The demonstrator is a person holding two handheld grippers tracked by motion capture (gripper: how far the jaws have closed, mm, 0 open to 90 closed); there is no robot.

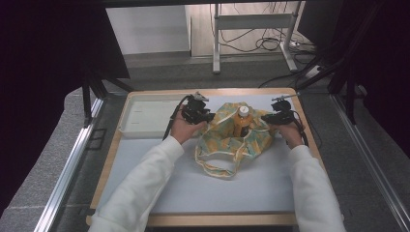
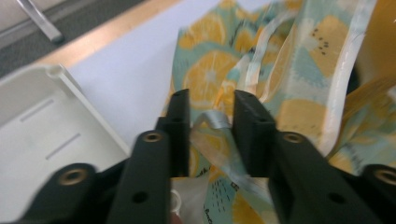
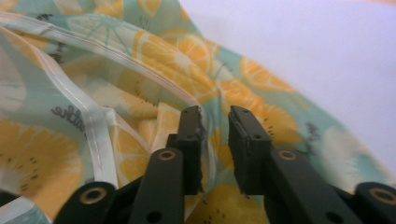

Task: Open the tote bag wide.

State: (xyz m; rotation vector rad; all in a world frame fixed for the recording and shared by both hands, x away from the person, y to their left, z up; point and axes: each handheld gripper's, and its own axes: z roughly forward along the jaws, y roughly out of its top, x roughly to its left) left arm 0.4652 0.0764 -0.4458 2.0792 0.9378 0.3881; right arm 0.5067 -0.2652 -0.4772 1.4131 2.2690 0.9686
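The left gripper (image 2: 211, 135) stands with its jaws parted, a pale folded strip of the bag's edge lying loose in the gap, no pad pressing on it; the right gripper (image 3: 215, 149) likewise has its jaws a little apart over the printed cloth, with the bag's rim running just beside the left-hand jaw in its own view and nothing pinched; between the two, in the high view, sits the lemon-print bag (image 1: 227, 140), spread on the white mat (image 1: 193, 183) with its mouth held wide toward both sides and its handles (image 1: 217, 166) trailing toward the person; inside it an orange bottle (image 1: 241, 121) stands upright, long axis vertical, white cap on top; the left gripper (image 1: 202, 115) is at the bag's left rim and the right gripper (image 1: 271, 118) at its right rim; a white tray (image 1: 145, 118) lies just left of the left hand, clear of the bag; the wooden table edge (image 1: 112, 159) frames the mat.
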